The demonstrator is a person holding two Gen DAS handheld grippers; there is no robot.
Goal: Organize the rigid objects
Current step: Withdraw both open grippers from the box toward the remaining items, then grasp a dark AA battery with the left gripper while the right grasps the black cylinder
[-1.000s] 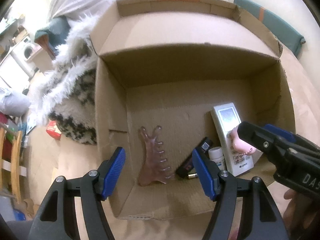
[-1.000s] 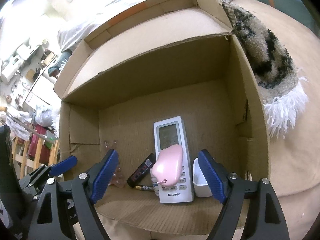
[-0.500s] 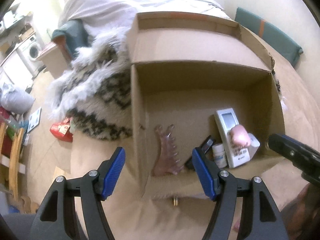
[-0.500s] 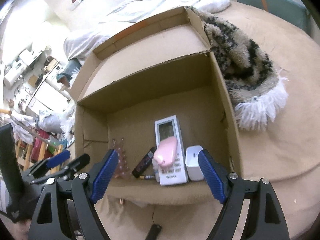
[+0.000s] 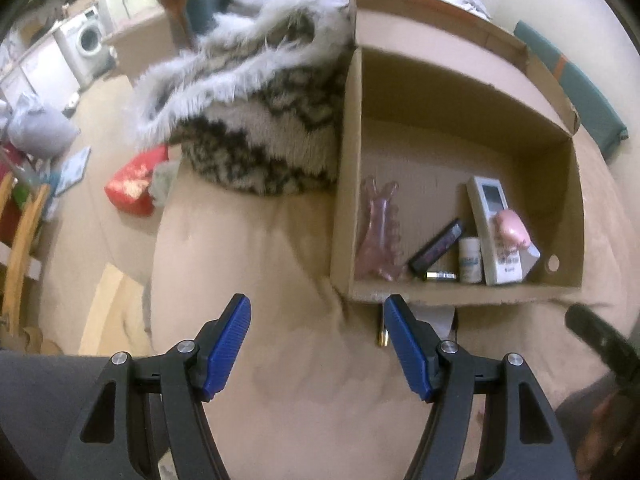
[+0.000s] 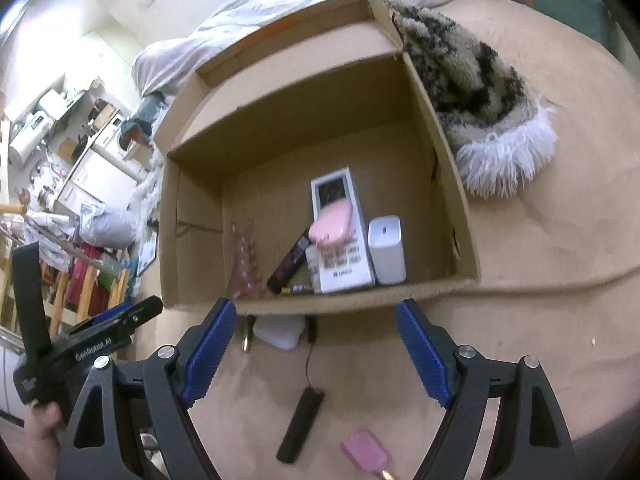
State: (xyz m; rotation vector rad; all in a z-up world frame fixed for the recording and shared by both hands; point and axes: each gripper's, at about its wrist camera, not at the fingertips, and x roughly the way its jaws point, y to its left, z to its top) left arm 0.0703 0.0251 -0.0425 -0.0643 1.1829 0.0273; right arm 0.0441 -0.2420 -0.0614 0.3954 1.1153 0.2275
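An open cardboard box (image 5: 452,298) (image 6: 460,184) lies on a tan blanket. Inside it are a pink claw clip (image 5: 378,236) (image 6: 242,264), a white remote (image 5: 494,228) (image 6: 340,236) with a pink oval object (image 5: 512,230) (image 6: 330,226) on it, a black stick (image 5: 436,248) (image 6: 290,262), a battery (image 5: 440,276), a small white bottle (image 5: 469,260) and a white case (image 6: 386,250). My left gripper (image 5: 318,344) is open and empty over the blanket. My right gripper (image 6: 316,354) is open and empty. In front of the box lie a black bar (image 6: 300,422), a pink tag (image 6: 366,456), a white pad (image 6: 278,332) and a small brass item (image 5: 383,336).
A shaggy patterned rug (image 5: 260,132) (image 6: 480,92) lies beside the box. A red packet (image 5: 134,184) sits on the floor to the left. White bedding (image 6: 280,12) lies behind the box. A washing machine (image 5: 86,46) stands far left.
Both grippers have pulled back out of the box toward me and stayed open. The loose items in front of the box have come into view.
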